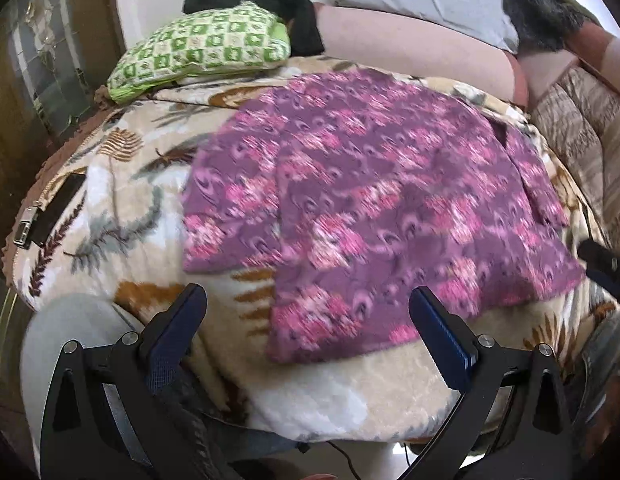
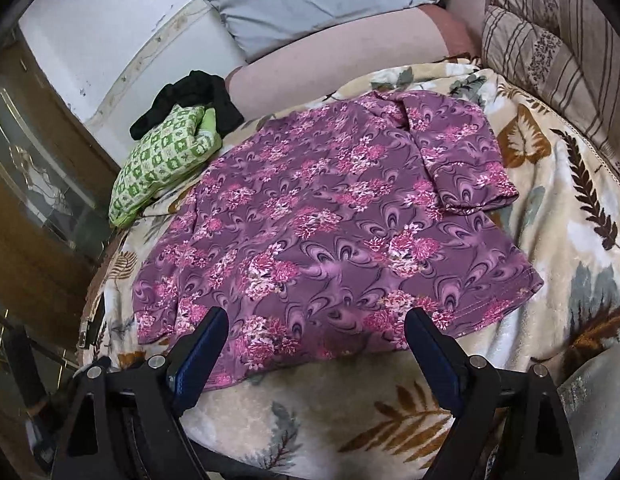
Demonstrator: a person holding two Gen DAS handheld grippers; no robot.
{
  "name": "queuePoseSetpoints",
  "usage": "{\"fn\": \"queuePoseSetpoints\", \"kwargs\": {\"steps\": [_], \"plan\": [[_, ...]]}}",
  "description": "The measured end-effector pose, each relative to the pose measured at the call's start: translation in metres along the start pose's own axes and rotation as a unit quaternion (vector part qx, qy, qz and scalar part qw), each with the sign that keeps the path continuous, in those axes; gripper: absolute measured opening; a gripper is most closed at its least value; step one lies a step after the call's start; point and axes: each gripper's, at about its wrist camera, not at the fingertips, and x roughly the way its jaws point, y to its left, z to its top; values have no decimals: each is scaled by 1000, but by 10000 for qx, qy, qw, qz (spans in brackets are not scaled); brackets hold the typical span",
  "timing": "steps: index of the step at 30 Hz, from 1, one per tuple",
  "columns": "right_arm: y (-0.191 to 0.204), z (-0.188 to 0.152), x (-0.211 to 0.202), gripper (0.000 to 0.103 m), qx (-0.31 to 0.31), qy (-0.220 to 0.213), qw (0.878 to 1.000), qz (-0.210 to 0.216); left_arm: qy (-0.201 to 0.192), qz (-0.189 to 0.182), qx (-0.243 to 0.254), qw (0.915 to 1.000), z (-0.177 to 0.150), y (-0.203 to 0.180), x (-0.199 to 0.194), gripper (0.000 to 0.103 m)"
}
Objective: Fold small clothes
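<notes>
My left gripper and right gripper both hang spread, empty, above the purple floral shirt's hem on the leaf-print blanket.

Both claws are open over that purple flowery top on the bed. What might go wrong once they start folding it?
Three likely slips. The left sleeve of the purple top already looks tucked under, so a fold could end up lopsided. The fluffy leaf-print blanket beneath is soft, so the right claw or left claw may pinch blanket along with the cloth. The green checked pillow lies close to the far edge and could get in the way.
</notes>
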Motion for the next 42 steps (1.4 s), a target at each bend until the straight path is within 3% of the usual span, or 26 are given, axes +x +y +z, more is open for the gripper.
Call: {"fn": "queuePoseSetpoints", "kwargs": {"steps": [5, 7, 13, 14, 18, 20, 21, 25, 27, 28, 30, 31, 32, 34, 35, 37, 40, 42], "plan": [[16, 10, 10, 85, -317, 245, 9992, 7, -76, 165, -195, 9996, 43, 31, 8, 102], [26, 22, 10, 85, -532, 272, 9980, 187, -123, 223, -290, 9993, 61, 44, 13, 102], [68, 88, 32, 85, -823, 421, 9910, 965, 316, 466, -595, 9966, 117, 89, 61, 97], [77, 97, 39, 85, -846, 454, 9891, 1112, 359, 404, -720, 9959, 120, 97, 68, 97], [115, 122, 83, 75, -937, 667, 9800, 1621, 855, -166, -1013, 9910, 100, 108, 97, 77], [125, 122, 112, 60, -894, 856, 9778, 1693, 1397, -130, -1091, 9841, 88, 107, 119, 75], [126, 119, 121, 57, -859, 913, 9774, 1704, 1533, -134, -1131, 9816, 86, 107, 125, 75], [113, 91, 152, 55, -602, 1117, 9796, 1558, 1648, -59, -1445, 9757, 84, 117, 135, 75], [105, 83, 164, 55, -524, 1328, 9776, 1544, 1893, -298, -1645, 9676, 81, 121, 146, 74], [100, 78, 167, 55, -511, 1411, 9765, 1549, 2044, -387, -1742, 9625, 79, 123, 152, 69], [99, 72, 174, 55, -511, 1494, 9753, 1543, 2136, -48, -1837, 9595, 76, 126, 155, 23], [100, 70, 175, 55, -507, 1529, 9742, 1580, 2059, 50, -1838, 9611, 77, 127, 152, 16], [103, 69, 177, 55, -507, 1555, 9729, 1638, 1930, -170, -1938, 9617, 79, 129, 145, 11], [108, 67, 178, 55, -471, 1637, 9674, 1874, 1666, -623, -2191, 9594, 82, 137, 132, 9], [111, 66, 179, 55, -455, 1689, 9640, 2003, 1526, -980, -2387, 9540, 83, 143, 125, 9], [121, 61, 176, 55, -544, 1751, 9589, 2167, 1159, -1883, -2960, 9292, 83, 164, 109, 9], [139, 53, 183, 55, -475, 2013, 9487, 2393, 829, -2465, -3620, 8952, 76, 192, 96, 9], [153, 48, 193, 55, -280, 2279, 9371, 2628, 910, -2838, -3874, 8724, 70, 200, 101, 8]]}}
